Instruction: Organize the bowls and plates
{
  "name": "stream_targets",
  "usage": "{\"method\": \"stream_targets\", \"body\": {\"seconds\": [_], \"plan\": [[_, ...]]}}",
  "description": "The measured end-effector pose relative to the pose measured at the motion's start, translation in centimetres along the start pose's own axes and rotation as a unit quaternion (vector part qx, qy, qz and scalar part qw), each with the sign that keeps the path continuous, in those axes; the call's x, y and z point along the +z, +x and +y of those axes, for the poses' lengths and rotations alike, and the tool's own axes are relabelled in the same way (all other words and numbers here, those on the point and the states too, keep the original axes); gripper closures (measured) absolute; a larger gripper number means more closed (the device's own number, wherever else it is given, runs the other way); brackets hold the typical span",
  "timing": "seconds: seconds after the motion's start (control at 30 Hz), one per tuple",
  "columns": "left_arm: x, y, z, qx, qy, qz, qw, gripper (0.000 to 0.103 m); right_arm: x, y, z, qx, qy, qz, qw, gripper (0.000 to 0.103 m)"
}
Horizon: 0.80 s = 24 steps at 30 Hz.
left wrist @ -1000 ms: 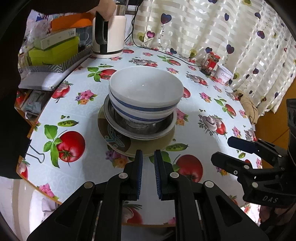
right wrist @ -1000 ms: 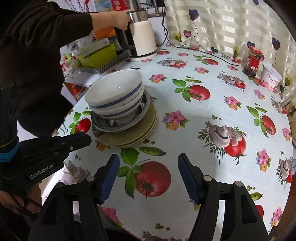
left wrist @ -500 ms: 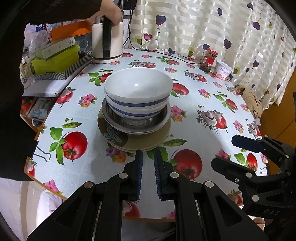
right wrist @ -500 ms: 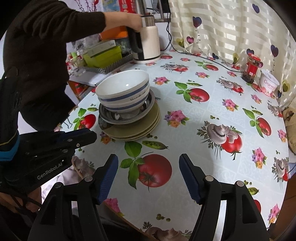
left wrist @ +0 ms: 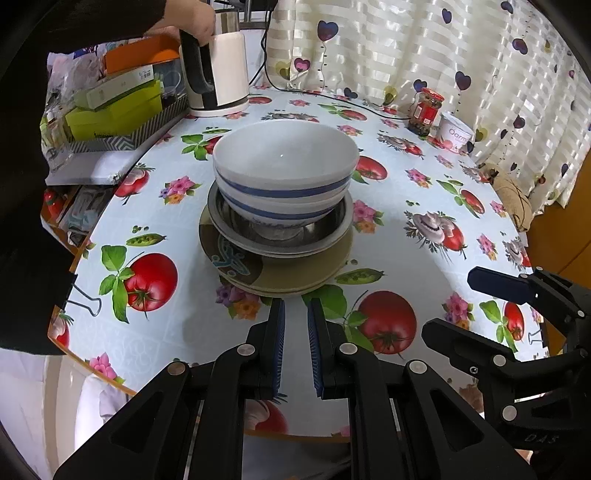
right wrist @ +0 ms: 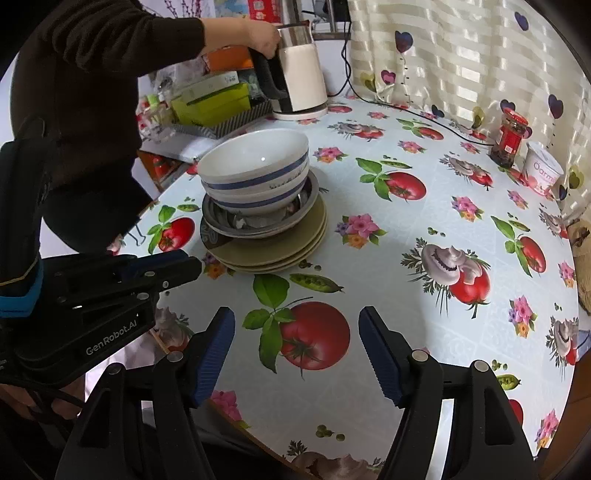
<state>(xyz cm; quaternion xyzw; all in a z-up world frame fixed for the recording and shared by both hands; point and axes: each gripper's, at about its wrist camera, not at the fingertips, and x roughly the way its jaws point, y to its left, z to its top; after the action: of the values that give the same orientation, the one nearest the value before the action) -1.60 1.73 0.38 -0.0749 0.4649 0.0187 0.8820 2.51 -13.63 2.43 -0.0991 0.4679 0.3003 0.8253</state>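
Observation:
A stack stands on the round table: white bowls with blue stripes nested on top, a metal dish under them, and olive-brown plates at the bottom. My left gripper is nearly shut with a narrow gap and holds nothing; it hovers just in front of the stack. My right gripper is open and empty, above the table to the right front of the stack. Each gripper shows in the other's view: the right one, the left one.
A person's hand grips a white electric kettle at the table's back left. Boxes sit on a side shelf at left. A red-lidded jar and a yogurt cup stand by the curtain.
Both grippers have drawn back from the stack toward the table's front edge. The person's hand has shifted on the kettle. The stack has not moved.

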Motion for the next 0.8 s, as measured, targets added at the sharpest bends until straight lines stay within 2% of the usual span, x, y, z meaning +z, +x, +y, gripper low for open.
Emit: {"method": "stream_targets", "body": {"seconds": [0.8], "plan": [[0.2,2.5,1.2,0.021,-0.007,0.016,0.9996,0.09,1.1,3.3,0.8,-0.008,-0.031,0.025,0.999,0.029]]}}
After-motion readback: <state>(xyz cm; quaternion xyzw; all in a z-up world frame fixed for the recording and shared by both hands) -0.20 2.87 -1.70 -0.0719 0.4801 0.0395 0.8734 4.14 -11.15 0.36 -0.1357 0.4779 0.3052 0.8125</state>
